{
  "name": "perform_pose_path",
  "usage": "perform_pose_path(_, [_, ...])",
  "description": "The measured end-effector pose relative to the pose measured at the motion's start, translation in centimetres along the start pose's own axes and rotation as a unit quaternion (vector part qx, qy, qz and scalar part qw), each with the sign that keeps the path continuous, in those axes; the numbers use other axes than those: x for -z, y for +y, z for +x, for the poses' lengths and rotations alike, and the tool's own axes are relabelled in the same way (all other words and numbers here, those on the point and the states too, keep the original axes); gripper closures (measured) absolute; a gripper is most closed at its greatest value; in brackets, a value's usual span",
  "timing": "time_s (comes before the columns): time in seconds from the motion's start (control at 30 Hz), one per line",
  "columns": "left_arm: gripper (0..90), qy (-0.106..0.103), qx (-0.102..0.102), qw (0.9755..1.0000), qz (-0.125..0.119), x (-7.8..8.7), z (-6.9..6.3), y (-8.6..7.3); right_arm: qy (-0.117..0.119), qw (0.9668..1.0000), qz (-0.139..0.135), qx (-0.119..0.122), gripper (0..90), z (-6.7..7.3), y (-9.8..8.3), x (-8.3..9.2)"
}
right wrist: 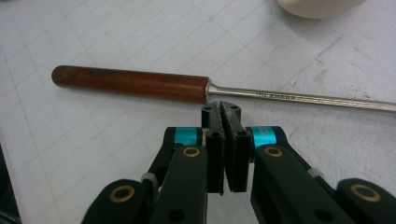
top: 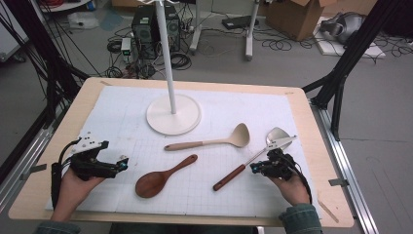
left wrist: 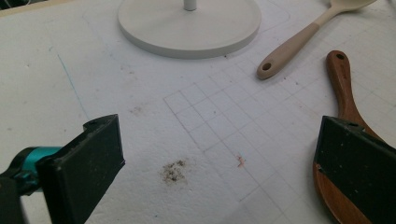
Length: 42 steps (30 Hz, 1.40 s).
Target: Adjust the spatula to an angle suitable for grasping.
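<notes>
- Now my right tongs (right wrist: 227,109) are shut tight, jaw against jaw, with nothing between them.
- Their tips sit just at the 6 o'clock side of the metal ladle (right wrist: 196,89), right where its brown wooden handle meets the shiny stem. I cannot tell if they touch it.
- In the high view my right tongs (top: 256,167) are at about 4 o'clock on the surface (top: 92,92), and the metal ladle (top: 241,170) lies slanted, its bowl up toward 1 o'clock and its handle down toward 7 o'clock.
- My left tongs (top: 122,163) are wide apart and hold nothing. They sit at about 8 o'clock on the surface.
- Between the left jaws I see bare white mat (left wrist: 140,93) with a small dark smudge.
- The dark wooden spoon (top: 163,175) lies near the middle, at 6 o'clock. One left jaw hides part of its bowl in the left gripper view.
- The pale spoon (top: 214,141) lies above it, toward 12 o'clock.
- The white stand (top: 174,114) is at 12 o'clock, well apart from my hands.
</notes>
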<state>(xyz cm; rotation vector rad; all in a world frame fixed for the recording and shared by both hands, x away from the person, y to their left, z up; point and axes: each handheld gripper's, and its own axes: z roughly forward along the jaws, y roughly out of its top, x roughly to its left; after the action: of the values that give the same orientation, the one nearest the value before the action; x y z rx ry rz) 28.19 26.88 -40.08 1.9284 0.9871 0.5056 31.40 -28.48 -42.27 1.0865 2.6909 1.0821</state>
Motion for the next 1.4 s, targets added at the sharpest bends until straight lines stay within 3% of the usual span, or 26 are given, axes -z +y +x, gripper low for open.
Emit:
perform_pose_path(0.13, [1.7, 0.001, -0.002, 1.0, 0.0, 0.1, 0.1, 0.0, 0.001, 0.9999, 0.004, -0.012, 89.6, 0.0, 0.1, -0.5])
perform_pose_path(0.37, [1.7, 0.0, 0.002, 1.0, -0.001, 0.1, 0.1, 0.0, -0.005, 0.9999, 0.015, -0.008, 89.6, 0.2, 0.3, -1.2])
perform_pose_path(0.9, [1.7, 0.0, 0.002, 1.0, -0.001, 0.1, 0.2, 0.0, 0.0, 0.9999, 0.012, -0.01, 89.9, 0.5, 0.4, -1.6])
perform_pose_path(1.4, [1.7, 0.002, 0.005, 1.0, -0.004, 0.3, 0.3, -0.1, 0.016, 0.9997, 0.019, 0.0, 89.9, 1.5, 0.9, -2.6])
